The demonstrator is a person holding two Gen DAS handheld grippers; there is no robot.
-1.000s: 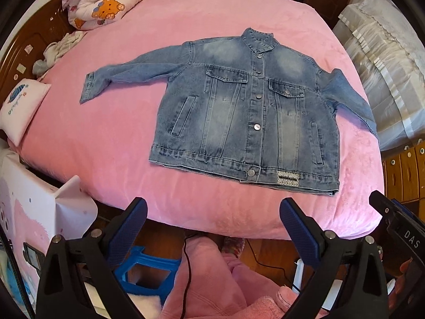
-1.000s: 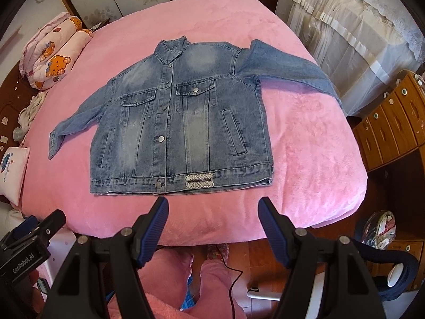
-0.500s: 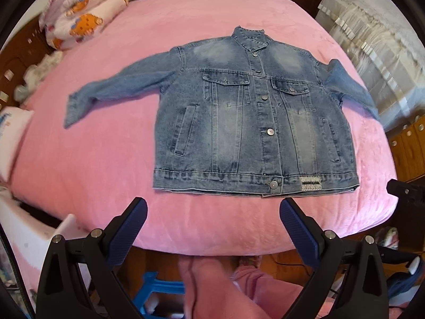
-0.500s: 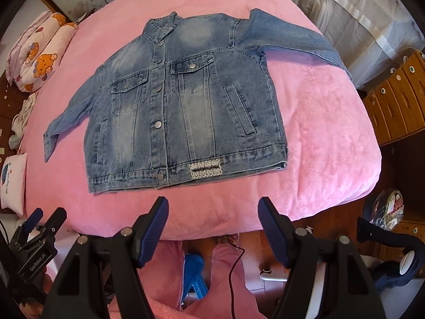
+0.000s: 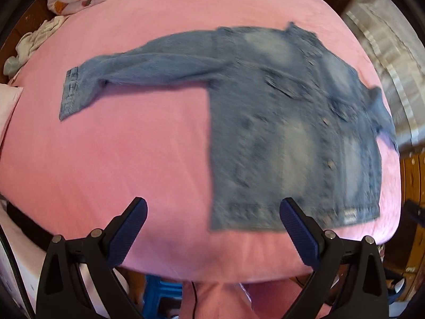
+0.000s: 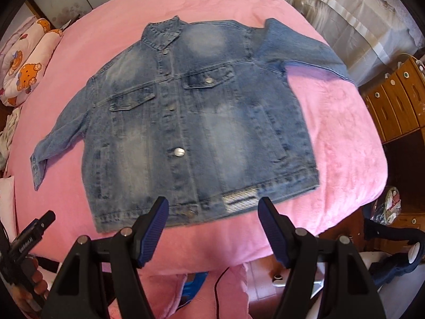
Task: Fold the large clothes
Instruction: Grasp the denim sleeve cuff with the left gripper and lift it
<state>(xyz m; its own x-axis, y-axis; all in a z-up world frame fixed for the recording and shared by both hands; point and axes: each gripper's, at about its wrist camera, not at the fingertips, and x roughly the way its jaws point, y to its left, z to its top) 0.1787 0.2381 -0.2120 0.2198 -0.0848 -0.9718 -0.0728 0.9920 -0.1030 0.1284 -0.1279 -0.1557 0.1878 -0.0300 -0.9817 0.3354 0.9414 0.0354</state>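
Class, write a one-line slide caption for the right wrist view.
Open right gripper hovers above the hem of a denim jacket spread flat.

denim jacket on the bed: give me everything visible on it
The denim jacket is faded blue, washed pale in patches, buttoned shut with metal snaps. It has a collar, two flap chest pockets, side slit pockets and a pale patch at the hem. It lies flat, front up, unfolded, on the pink bedspread, sleeves spread outward, hem toward the cameras. Neither gripper touches it.

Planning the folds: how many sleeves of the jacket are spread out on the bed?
2. One sleeve lies out to the jacket's left in the right wrist view; the other sleeve reaches right, its cuff hidden past the bed's edge.
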